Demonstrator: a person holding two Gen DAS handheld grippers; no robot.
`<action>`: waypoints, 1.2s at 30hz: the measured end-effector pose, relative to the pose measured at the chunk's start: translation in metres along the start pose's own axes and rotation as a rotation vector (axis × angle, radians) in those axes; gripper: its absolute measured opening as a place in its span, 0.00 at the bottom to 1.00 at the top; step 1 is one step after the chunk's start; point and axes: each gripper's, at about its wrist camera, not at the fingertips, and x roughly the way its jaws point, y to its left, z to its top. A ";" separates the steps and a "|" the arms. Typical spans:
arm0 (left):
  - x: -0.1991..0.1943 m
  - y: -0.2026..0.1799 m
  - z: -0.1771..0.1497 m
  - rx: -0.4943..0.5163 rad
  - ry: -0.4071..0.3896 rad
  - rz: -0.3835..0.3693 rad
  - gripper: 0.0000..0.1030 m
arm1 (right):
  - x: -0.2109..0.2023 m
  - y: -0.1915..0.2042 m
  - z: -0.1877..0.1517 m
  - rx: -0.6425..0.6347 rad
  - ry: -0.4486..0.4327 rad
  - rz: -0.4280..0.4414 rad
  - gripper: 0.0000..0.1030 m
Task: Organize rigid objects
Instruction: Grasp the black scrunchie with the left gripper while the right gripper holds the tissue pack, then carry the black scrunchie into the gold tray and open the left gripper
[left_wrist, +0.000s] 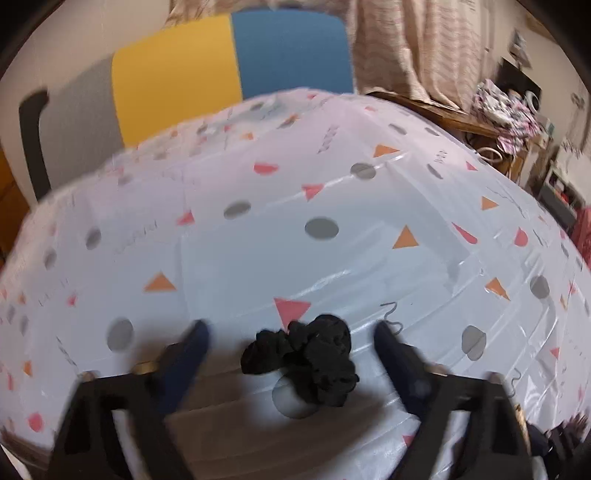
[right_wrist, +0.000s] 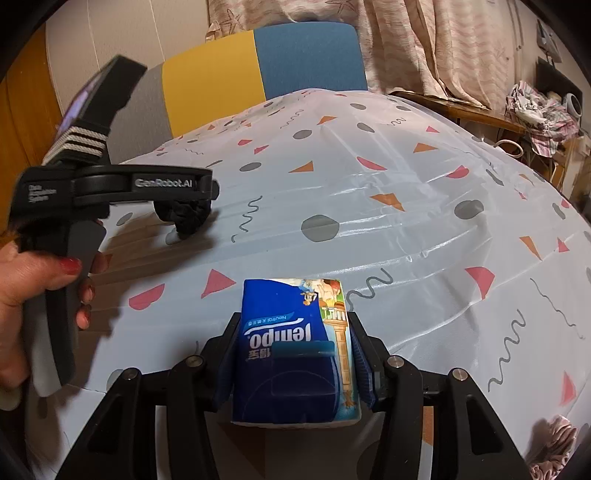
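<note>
While left view lacks it, tissue pack (right_wrist: 295, 350)

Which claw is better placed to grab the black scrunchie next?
Left. The left claw is open, with the black scrunchie lying between its fingers on the tablecloth. The right claw is already shut on the tissue pack.

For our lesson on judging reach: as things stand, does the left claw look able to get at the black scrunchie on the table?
Probably yes. The left claw is open, and the black scrunchie lies on the patterned tablecloth right between its fingers, with nothing in the way. The right claw, shut on a Tempo tissue pack, is off to one side.
</note>
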 end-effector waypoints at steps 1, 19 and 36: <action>0.004 0.004 -0.002 -0.030 0.020 -0.020 0.44 | 0.000 0.000 0.000 -0.002 0.000 -0.002 0.52; -0.072 0.023 -0.075 -0.162 -0.011 -0.117 0.27 | 0.002 0.008 -0.001 -0.041 0.004 -0.057 0.52; -0.193 0.072 -0.170 -0.289 -0.084 -0.192 0.27 | 0.004 0.014 -0.002 -0.073 0.009 -0.105 0.52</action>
